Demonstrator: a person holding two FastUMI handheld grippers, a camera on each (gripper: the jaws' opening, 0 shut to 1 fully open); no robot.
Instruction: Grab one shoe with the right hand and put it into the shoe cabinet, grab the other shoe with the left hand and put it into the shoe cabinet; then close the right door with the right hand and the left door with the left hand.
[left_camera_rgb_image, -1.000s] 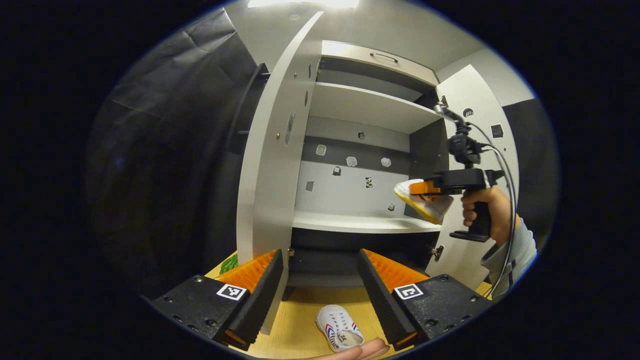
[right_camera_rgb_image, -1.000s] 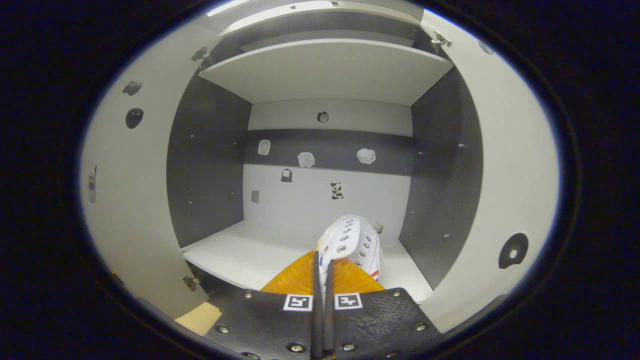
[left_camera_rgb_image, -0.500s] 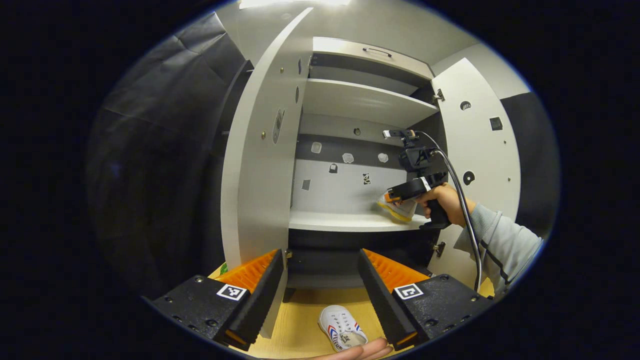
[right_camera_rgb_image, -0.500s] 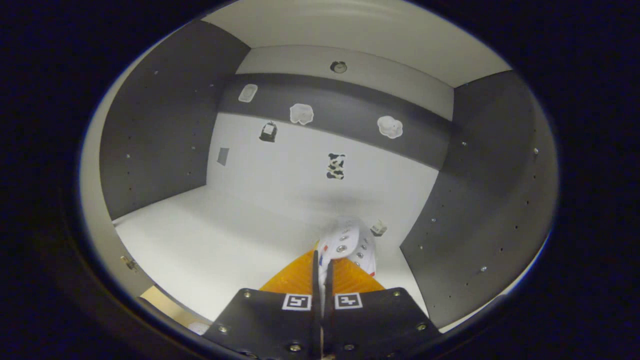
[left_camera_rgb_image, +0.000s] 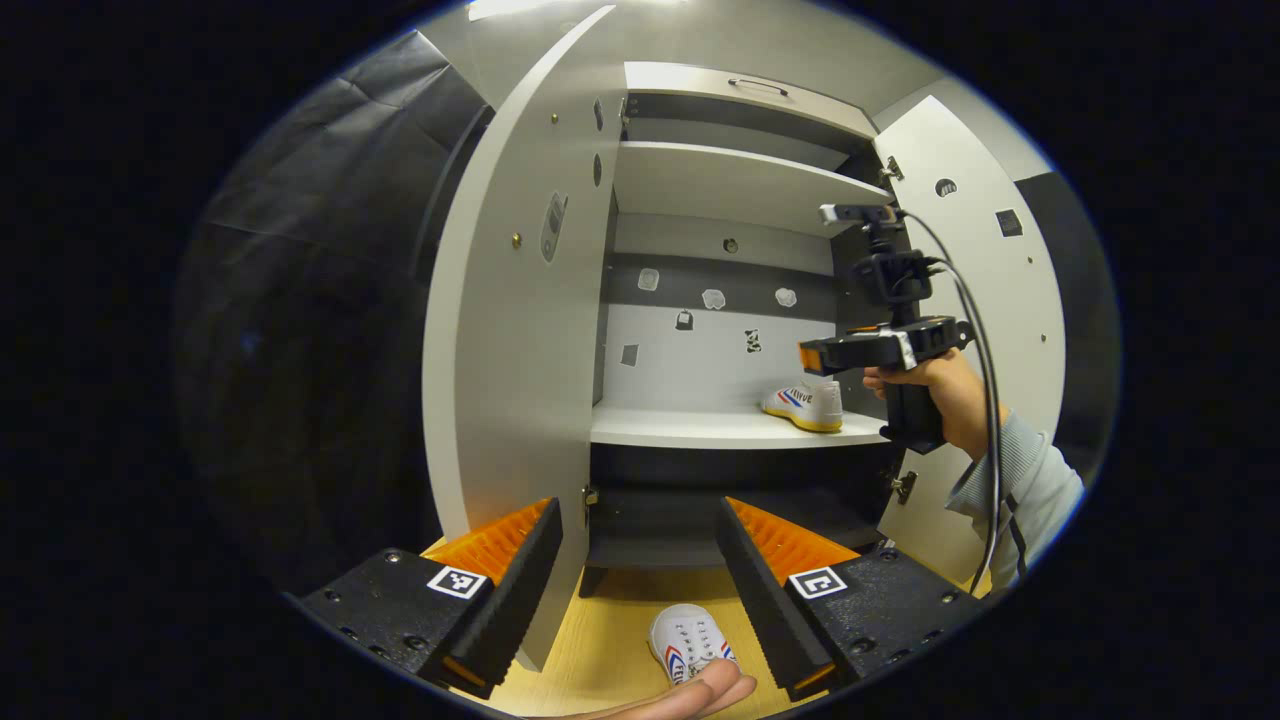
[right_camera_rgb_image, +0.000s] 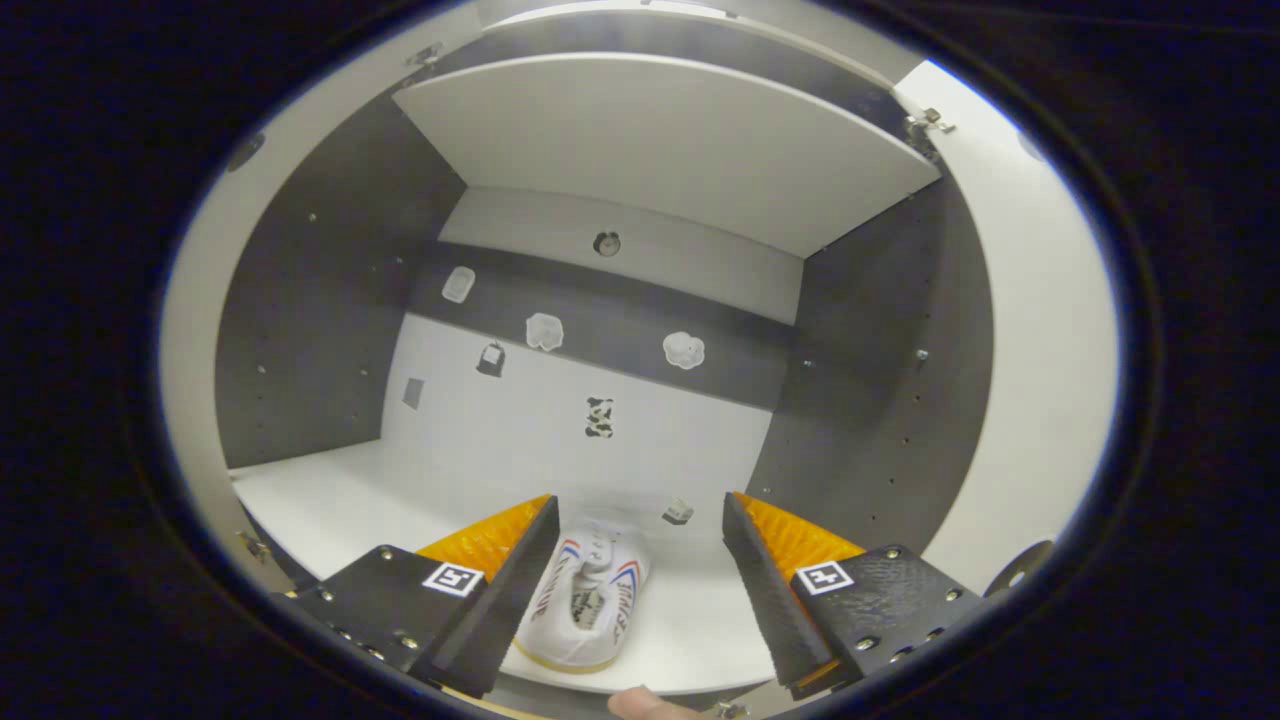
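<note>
A white shoe (right_camera_rgb_image: 585, 605) with red and blue stripes and a yellow sole stands on the white cabinet shelf (right_camera_rgb_image: 330, 510), toward its right side; the left gripper view shows the same shoe (left_camera_rgb_image: 806, 404). My right gripper (right_camera_rgb_image: 640, 590) is open above and in front of it, touching nothing; farther off it appears as the right gripper (left_camera_rgb_image: 810, 356), held by a hand (left_camera_rgb_image: 945, 395). The other white shoe (left_camera_rgb_image: 688, 642) lies on the wooden floor (left_camera_rgb_image: 600, 650) in front of the cabinet. My left gripper (left_camera_rgb_image: 640, 580) hangs open above that shoe, apart from it.
The left door (left_camera_rgb_image: 505, 350) swings out toward me, its edge just behind my left finger. The right door (left_camera_rgb_image: 975, 300) stands open behind the hand. An upper shelf (right_camera_rgb_image: 660, 140) roofs the compartment. Fingertips (left_camera_rgb_image: 700, 695) show at the bottom edge.
My right gripper set the shoe on the shelf, opened, and pulled back and up out of the compartment. The left gripper has hardly moved.
</note>
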